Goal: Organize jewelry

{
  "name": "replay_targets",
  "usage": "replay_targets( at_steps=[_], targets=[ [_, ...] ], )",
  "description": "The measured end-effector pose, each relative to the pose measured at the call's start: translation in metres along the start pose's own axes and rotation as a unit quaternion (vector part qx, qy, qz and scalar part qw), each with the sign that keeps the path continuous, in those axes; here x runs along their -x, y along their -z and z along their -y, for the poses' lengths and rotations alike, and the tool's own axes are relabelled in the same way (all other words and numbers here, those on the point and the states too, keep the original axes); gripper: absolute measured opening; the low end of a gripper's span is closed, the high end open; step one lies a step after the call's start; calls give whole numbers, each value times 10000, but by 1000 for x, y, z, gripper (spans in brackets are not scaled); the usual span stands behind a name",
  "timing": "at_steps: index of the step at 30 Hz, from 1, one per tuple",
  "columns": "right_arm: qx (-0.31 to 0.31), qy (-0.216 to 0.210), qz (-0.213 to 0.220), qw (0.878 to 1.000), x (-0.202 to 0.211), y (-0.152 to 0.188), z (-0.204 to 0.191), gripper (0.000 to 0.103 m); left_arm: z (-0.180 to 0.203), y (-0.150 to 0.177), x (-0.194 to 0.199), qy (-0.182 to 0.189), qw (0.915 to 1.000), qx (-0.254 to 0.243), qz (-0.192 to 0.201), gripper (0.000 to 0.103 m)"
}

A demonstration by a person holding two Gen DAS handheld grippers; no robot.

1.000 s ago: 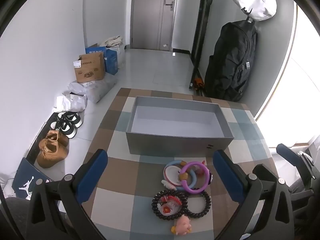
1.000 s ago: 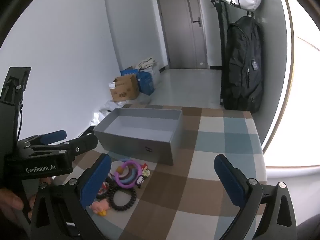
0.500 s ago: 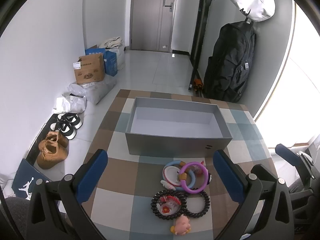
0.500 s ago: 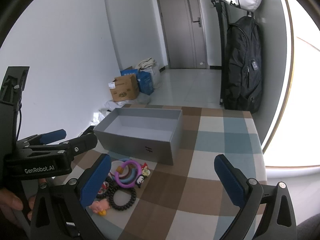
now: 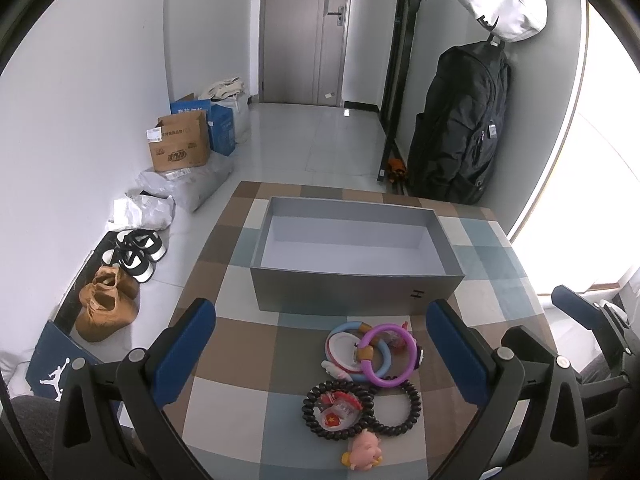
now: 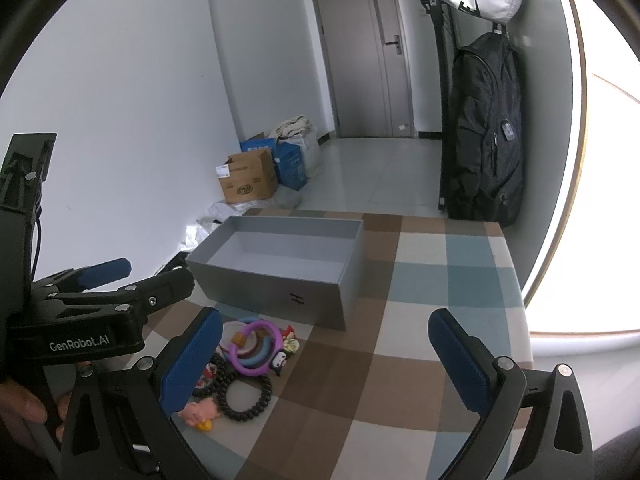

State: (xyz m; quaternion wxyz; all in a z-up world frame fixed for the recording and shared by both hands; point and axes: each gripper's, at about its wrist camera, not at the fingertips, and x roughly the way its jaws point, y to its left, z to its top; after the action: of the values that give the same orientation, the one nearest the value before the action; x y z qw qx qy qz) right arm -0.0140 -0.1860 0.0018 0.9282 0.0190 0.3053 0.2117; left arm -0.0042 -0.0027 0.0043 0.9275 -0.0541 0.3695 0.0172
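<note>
A checkered surface [image 5: 248, 360] is recorded in a hallway with a grey door [image 5: 306, 32]. One open grey box [image 5: 352, 256] is set on it, nothing seen inside. Just in front of the box one jewelry pile [image 5: 368, 372] is noted: two black beaded bracelets [image 5: 396, 408], one purple ring [image 5: 390, 354], one blue ring [image 5: 340, 330], one pink figure [image 5: 362, 456]. The left gripper [image 5: 320, 356] and right gripper [image 6: 324, 364] are held above the surface, fingers wide, nothing grasped. Against the earlier frames, no item is seen displaced; only slight camera drift is noted.
</note>
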Motion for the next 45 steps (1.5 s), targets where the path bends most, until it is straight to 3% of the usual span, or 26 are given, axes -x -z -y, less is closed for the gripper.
replay_targets(
  at_steps=[35, 45],
  targets=[
    [-3, -21, -19, 10000, -1, 1, -1, 103, -1, 4, -5, 38, 9999, 80, -110, 102],
    [3, 42, -21, 10000, 2, 1, 2, 103, -2, 7, -6, 149, 9994, 68, -309, 102]
  ],
)
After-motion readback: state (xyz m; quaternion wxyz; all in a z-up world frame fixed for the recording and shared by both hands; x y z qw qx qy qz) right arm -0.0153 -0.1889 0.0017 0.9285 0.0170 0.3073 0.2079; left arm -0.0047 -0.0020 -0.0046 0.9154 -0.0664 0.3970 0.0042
